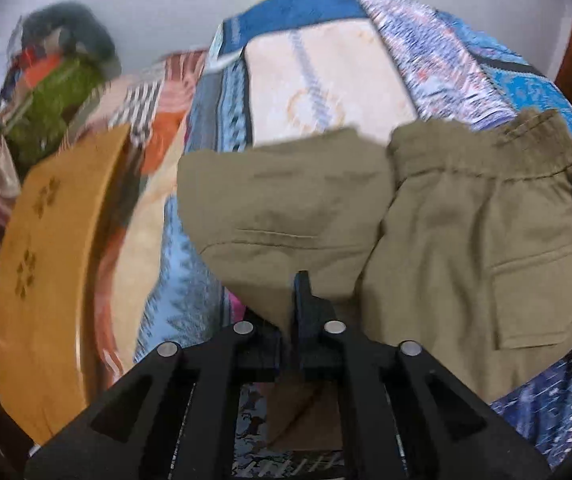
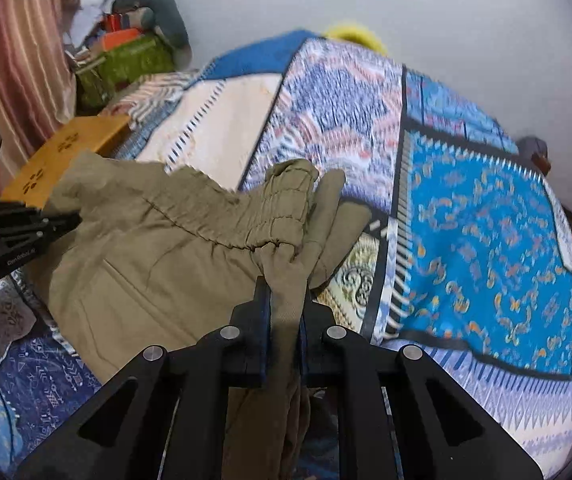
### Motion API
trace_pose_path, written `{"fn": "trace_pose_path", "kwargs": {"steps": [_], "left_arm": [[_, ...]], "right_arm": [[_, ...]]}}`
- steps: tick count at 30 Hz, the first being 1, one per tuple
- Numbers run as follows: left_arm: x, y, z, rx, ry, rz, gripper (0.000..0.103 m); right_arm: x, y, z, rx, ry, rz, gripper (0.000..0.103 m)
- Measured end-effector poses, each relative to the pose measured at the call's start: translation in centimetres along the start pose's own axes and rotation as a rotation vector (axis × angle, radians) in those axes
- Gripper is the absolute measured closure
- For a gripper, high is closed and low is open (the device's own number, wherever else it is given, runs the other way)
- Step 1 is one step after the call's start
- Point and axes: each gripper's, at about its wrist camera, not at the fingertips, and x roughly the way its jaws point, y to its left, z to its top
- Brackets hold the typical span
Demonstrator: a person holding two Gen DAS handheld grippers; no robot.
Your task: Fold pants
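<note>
Khaki pants with an elastic waistband and a flap pocket hang lifted over a patterned bed. My left gripper is shut on a fold of the pants near the waist, fabric bunched at its tips. In the right wrist view the pants stretch between both grippers. My right gripper is shut on the other waistband end, cloth pinched between its fingers and trailing down under it. The left gripper shows at the left edge, clamped on the pants.
The bed is covered with a blue patterned bedspread. An orange wooden board lies at the bed's left side. A green bag and piled items sit by the wall. Striped curtains hang at left.
</note>
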Motion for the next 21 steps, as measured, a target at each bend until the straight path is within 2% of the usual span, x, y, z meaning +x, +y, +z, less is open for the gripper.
{"fn": "trace_pose_path", "kwargs": {"steps": [5, 10, 14, 16, 21], "left_arm": [[1.1, 1.1, -1.4, -0.02, 0.057, 0.049, 0.082], [-0.5, 1.9, -2.1, -0.042, 0.055, 0.063, 0.082], [-3.9, 1.7, -2.3, -0.052, 0.021, 0.062, 0.082], [-6.2, 1.0, -2.3, -0.03, -0.016, 0.065, 0.082], [-14.1, -0.7, -1.9, -0.022, -0.134, 0.014, 0.082]], "right_arm": [[0.2, -0.9, -0.4, 0.018, 0.058, 0.008, 0.085], [-1.4, -1.6, -1.0, 0.032, 0.049, -0.02, 0.062], [-4.4, -1.7, -1.0, 0.034, 0.005, -0.013, 0.062], [-6.7, -1.4, -0.9, 0.033, -0.036, -0.009, 0.062], [-12.8, -0.3, -0.3, 0.021, -0.138, 0.003, 0.062]]}}
